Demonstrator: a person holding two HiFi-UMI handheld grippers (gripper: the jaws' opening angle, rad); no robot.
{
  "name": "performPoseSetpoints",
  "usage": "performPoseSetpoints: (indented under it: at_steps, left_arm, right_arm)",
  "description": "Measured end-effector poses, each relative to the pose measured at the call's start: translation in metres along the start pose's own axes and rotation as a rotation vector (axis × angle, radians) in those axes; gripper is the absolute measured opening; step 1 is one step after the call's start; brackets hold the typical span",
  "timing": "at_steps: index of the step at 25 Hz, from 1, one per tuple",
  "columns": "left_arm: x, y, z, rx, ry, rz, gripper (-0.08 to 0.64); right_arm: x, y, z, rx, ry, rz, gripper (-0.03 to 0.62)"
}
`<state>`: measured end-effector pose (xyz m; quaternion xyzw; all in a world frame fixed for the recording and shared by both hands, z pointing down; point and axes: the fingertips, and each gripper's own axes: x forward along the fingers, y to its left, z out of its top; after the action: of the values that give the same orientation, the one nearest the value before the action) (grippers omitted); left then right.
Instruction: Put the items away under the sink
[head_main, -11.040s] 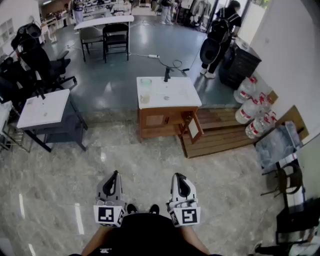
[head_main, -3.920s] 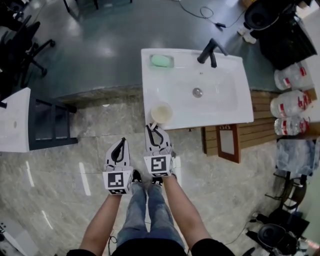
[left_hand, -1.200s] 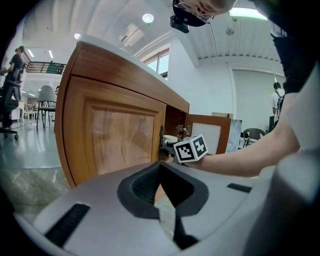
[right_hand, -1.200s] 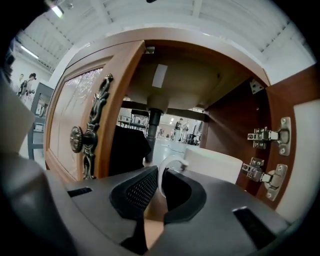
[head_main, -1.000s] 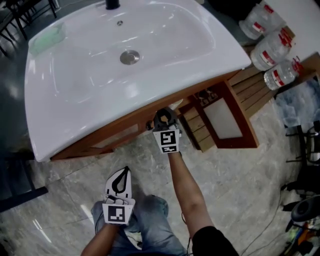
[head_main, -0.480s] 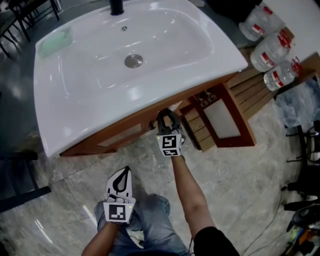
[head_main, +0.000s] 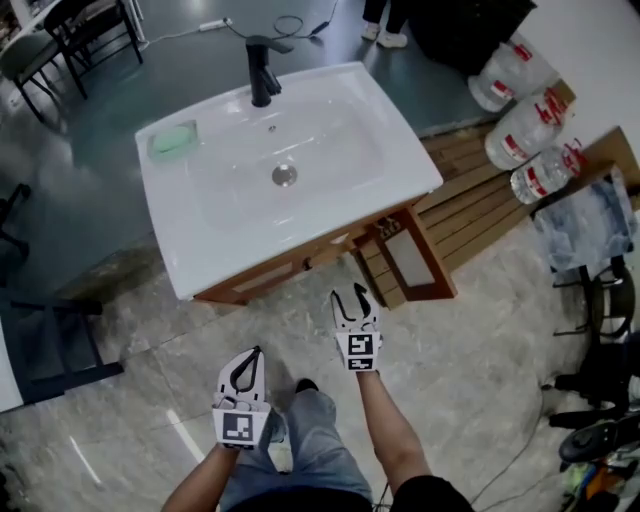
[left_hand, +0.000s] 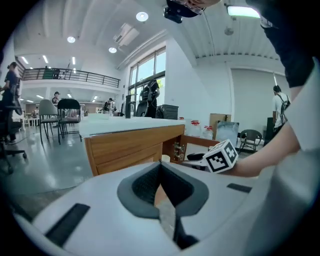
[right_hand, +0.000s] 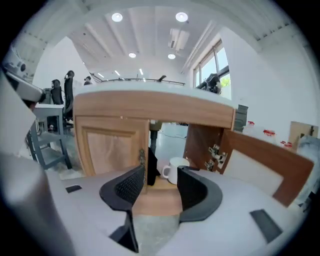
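A white mug (right_hand: 172, 169) stands on the shelf inside the wooden cabinet (right_hand: 111, 140) under the white sink (head_main: 175, 230), just past the open door (head_main: 408, 262). My right gripper (head_main: 350, 294) hovers over the floor in front of that opening, open and empty, its jaws framing the mug from a short distance in the right gripper view (right_hand: 159, 187). My left gripper (head_main: 254, 353) is held low near the person's knees, shut with nothing in it. In the left gripper view (left_hand: 160, 175) it points at the cabinet front, and the right gripper's marker cube (left_hand: 221, 155) shows beside the door.
A black faucet (head_main: 262, 70) and a green soap dish (head_main: 173, 140) sit on the sink. Large water bottles (head_main: 520, 135) lie on a wooden pallet (head_main: 480, 200) to the right. A dark chair (head_main: 600, 330) stands at the far right, a black frame (head_main: 50, 340) at the left.
My right gripper has drawn back from the cabinet opening and stands open. The head view has pulled away, so the whole sink now shows. The left gripper has hardly moved.
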<state>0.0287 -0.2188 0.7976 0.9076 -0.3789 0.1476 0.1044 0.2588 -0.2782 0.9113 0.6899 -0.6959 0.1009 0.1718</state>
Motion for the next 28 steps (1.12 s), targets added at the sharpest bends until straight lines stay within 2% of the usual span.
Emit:
performPoseSetpoints:
  at_steps: [5, 10, 16, 19, 24, 28]
  left_arm:
    - [-0.062, 0.002, 0.087, 0.007, 0.005, 0.026, 0.005]
    - [-0.118, 0.003, 0.17, 0.031, -0.013, 0.078, 0.005]
    - [-0.175, -0.003, 0.239, 0.017, -0.061, 0.135, 0.005]
    - [-0.201, -0.006, 0.265, -0.009, -0.087, 0.153, 0.005]
    - [-0.24, -0.015, 0.29, -0.034, -0.132, 0.173, 0.005]
    - [-0.264, -0.017, 0.305, -0.07, -0.163, 0.18, 0.005]
  right_arm:
    - [-0.104, 0.032, 0.097, 0.012, -0.017, 0.069, 0.218]
    - [-0.182, 0.062, 0.203, 0.006, -0.066, 0.147, 0.165]
    - [-0.252, 0.079, 0.302, 0.037, -0.132, 0.174, 0.125]
    - [-0.281, 0.087, 0.337, 0.04, -0.179, 0.179, 0.095]
    - [-0.324, 0.096, 0.371, 0.042, -0.238, 0.198, 0.029]
    - [-0.347, 0.108, 0.393, 0.021, -0.297, 0.219, 0.014]
